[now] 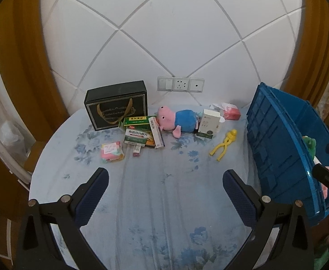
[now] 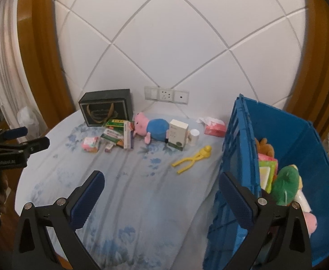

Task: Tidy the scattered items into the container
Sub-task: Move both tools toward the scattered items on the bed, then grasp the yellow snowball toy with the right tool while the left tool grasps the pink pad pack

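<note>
A blue crate (image 1: 283,148) (image 2: 238,139) stands at the right on a floral sheet; it holds a green plush (image 2: 284,185) and other toys. Scattered at the back lie a pink pig plush (image 1: 178,120) (image 2: 152,128), green medicine boxes (image 1: 139,135) (image 2: 115,132), a white box (image 1: 209,123) (image 2: 178,133), a yellow plastic clip toy (image 1: 224,145) (image 2: 193,157), a pink packet (image 1: 111,151) (image 2: 90,144) and a red tissue pack (image 1: 230,112) (image 2: 215,127). My left gripper (image 1: 165,187) is open and empty above the sheet. My right gripper (image 2: 162,190) is open and empty beside the crate's near wall.
A black gift box (image 1: 116,104) (image 2: 106,109) stands upright at the back left against the white padded wall. A small white cup (image 2: 194,137) stands beside the white box. Wall sockets (image 1: 180,84) sit behind the items. The left gripper also shows in the right wrist view (image 2: 21,142).
</note>
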Demonstrator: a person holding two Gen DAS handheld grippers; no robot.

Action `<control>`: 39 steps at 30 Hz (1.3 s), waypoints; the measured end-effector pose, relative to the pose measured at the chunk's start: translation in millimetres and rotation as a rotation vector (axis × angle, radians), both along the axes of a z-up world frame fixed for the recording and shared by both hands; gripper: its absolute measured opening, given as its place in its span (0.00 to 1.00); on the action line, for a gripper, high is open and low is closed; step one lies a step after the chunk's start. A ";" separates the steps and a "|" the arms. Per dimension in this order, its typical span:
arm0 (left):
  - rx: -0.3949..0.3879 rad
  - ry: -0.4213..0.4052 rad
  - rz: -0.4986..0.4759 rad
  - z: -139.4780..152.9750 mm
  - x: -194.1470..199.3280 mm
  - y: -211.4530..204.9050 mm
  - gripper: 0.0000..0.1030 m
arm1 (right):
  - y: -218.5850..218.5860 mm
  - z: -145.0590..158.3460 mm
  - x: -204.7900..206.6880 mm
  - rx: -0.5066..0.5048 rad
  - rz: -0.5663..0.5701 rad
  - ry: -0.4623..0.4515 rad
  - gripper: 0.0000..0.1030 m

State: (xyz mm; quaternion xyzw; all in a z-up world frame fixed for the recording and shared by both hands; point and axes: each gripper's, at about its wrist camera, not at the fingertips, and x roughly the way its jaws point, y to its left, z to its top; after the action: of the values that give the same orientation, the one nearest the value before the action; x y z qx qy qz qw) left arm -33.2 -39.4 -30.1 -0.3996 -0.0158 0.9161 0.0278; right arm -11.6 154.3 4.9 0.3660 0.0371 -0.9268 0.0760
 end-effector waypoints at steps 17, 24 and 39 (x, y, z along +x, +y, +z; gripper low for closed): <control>-0.054 -0.076 0.116 -100.1 -72.5 -74.0 1.00 | -10.4 -70.8 -84.6 0.004 -0.022 -0.127 1.00; -0.092 -0.123 0.201 -179.3 -138.4 -122.8 1.00 | -19.7 -133.8 -138.1 -0.030 -0.097 -0.176 1.00; -0.077 -0.202 0.273 -315.3 -247.3 -160.1 1.00 | 42.3 -283.6 -265.2 -0.004 -0.366 -0.219 1.00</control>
State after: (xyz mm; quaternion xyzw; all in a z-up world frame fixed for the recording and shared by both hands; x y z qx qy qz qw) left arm -280.5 -199.5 -345.5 -0.4844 -0.0373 0.8666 -0.1140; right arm -276.8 196.6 -278.7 0.4648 -0.0405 -0.8800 -0.0894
